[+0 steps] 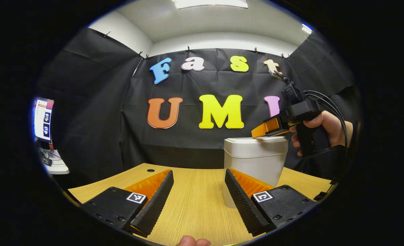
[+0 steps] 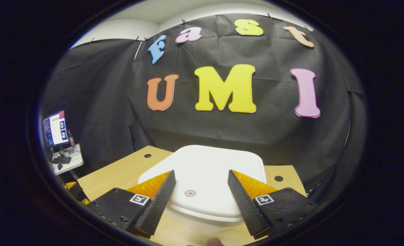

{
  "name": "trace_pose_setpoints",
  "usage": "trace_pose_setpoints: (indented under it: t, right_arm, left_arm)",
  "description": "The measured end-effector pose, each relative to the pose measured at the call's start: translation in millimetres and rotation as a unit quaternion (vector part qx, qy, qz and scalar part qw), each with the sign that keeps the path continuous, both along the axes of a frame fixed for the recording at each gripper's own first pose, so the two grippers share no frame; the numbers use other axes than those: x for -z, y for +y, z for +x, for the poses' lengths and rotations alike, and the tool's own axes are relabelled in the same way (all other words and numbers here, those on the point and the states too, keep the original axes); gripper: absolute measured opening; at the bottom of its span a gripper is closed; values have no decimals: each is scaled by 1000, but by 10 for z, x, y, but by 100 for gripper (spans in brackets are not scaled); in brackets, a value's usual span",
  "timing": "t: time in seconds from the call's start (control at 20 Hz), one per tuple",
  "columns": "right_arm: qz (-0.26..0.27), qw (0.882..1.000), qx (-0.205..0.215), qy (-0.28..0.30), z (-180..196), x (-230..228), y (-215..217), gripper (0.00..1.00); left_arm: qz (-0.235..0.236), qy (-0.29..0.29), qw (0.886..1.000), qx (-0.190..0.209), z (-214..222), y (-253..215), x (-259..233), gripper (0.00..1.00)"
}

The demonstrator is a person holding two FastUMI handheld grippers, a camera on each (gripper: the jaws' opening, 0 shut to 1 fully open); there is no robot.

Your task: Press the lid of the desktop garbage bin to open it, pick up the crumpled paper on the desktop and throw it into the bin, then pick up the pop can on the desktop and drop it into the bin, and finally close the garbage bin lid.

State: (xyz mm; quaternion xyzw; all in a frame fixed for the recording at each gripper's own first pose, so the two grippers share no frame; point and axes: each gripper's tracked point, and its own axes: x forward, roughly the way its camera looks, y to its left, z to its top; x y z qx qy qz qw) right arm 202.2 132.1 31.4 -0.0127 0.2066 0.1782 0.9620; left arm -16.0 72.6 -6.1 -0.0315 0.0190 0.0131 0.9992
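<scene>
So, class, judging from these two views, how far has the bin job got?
Either nothing is done yet or only closing remains; the views do not say which. The bin's lid is down. In hand: the right hand-held gripper, open, sits over the lid. The left hand-held gripper is open and holds nothing.

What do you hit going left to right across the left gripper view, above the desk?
Monitor on the side table → white garbage bin, lid down → right gripper over the lid's right part → the hand holding it.
</scene>
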Motion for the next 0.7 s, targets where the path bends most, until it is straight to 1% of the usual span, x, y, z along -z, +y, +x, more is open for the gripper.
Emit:
trace_pose_setpoints:
  t: [0.25,0.35,0.45,0.55,0.65,0.7]
  right_arm:
    - [9,1000,3,-17,-12,26,-3,96]
    - [16,1000,5,-16,-19,59,-15,97]
    - [6,1000,2,-21,-24,70,2,97]
    - [9,1000,4,-16,-21,99,-9,98]
    - [8,1000,0,-21,-44,112,-5,98]
    - [8,1000,-3,-21,-31,138,-10,95]
  left_arm:
    - [1,-1,1000,0,5,1,-15,97]
    - [2,3,1000,0,24,1,20,97]
    - [3,5,1000,-2,27,16,29,98]
    - [2,5,1000,-1,24,4,26,97]
    - [3,5,1000,1,22,-22,27,97]
    - [4,5,1000,1,21,-17,14,98]
